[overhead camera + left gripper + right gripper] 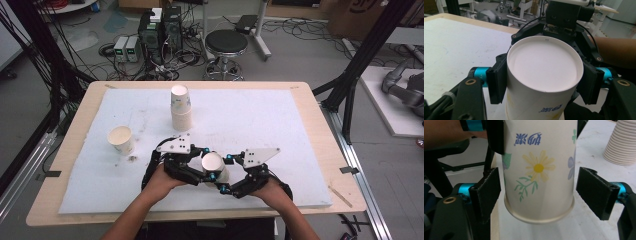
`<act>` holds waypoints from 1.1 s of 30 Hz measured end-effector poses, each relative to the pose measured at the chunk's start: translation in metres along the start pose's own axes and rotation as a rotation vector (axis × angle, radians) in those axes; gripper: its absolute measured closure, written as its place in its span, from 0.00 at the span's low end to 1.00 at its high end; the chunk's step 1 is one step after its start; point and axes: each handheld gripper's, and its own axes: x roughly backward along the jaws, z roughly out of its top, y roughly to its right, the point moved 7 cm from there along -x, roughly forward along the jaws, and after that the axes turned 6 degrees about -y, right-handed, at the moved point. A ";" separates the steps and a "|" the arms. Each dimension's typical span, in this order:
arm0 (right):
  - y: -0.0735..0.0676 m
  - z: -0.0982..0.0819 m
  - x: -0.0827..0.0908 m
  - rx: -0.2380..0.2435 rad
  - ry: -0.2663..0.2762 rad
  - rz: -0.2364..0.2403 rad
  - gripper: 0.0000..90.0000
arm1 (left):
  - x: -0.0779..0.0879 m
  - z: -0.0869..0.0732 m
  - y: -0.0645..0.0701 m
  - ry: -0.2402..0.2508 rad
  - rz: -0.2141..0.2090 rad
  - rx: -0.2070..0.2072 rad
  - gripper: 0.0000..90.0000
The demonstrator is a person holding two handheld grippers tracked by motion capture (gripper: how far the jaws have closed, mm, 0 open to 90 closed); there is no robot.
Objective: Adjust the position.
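Note:
A white paper cup [214, 165] with a flower print is held upside down near the front middle of the table. My left gripper [208, 164] is shut on it, with both black pads [496, 82] pressed on its sides just under the closed base [544, 65]. My right gripper [225, 174] faces it from the other side and stands open. Its pads [486, 192] flank the cup's rim [539, 216] with a gap on each side. The rim hangs a little above the white sheet [584, 225].
A tall stack of inverted paper cups [181, 107] stands at the back middle of the white sheet [260, 115]. A single upright cup [120, 139] sits at the left. A stool [226, 45] and cables lie beyond the table's far edge.

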 end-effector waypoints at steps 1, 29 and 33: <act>-0.001 0.000 0.000 -0.004 -0.003 0.003 0.23 | 0.000 0.000 0.000 0.001 -0.004 -0.002 0.38; 0.006 -0.004 0.000 0.059 -0.119 -0.023 0.37 | 0.013 0.001 0.001 -0.091 0.045 -0.043 0.18; 0.007 -0.002 0.000 0.096 -0.174 -0.030 0.37 | 0.016 0.004 -0.002 -0.136 0.050 -0.058 0.18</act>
